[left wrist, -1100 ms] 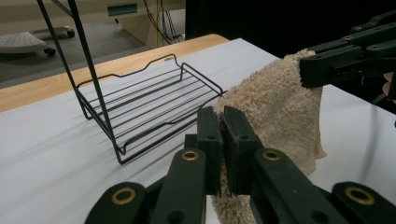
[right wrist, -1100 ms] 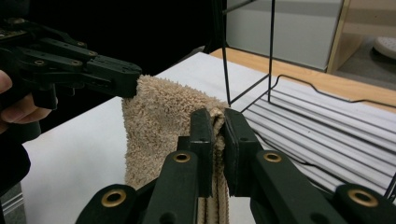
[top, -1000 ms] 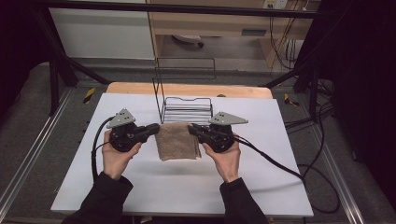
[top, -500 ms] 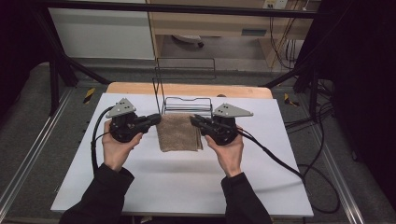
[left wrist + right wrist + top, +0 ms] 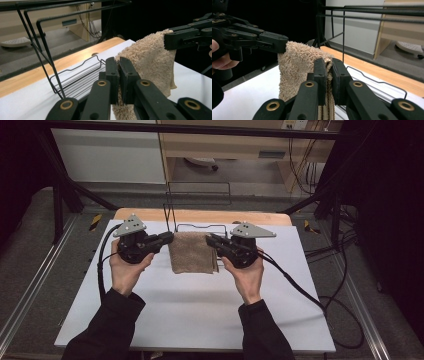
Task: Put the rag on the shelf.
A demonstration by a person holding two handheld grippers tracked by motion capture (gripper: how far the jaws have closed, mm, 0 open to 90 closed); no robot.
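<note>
A folded beige towel point(image 5: 192, 252) hangs in the air above the white table point(image 5: 200, 315), stretched between both grippers. My left gripper point(image 5: 169, 237) is shut on the towel's upper left corner, and its jaws pinch the terry cloth point(image 5: 150, 57) in the left gripper view. My right gripper point(image 5: 210, 240) is shut on the upper right corner, with the towel point(image 5: 298, 62) squeezed between its pads in the right gripper view. The towel's lower edge droops freely below the jaws. Each gripper view also shows the other gripper across the cloth.
A black wire rack point(image 5: 200, 227) stands on the table just behind the towel, with tall wire uprights point(image 5: 37, 45) and a low wire tray point(image 5: 382, 82). The table's wooden far edge point(image 5: 150, 214) lies beyond it. Cables point(image 5: 300, 290) trail from the grippers.
Both hands have lifted the towel off the table and carried it a little farther toward the wire rack; it now hangs between the jaws instead of lying flat.
</note>
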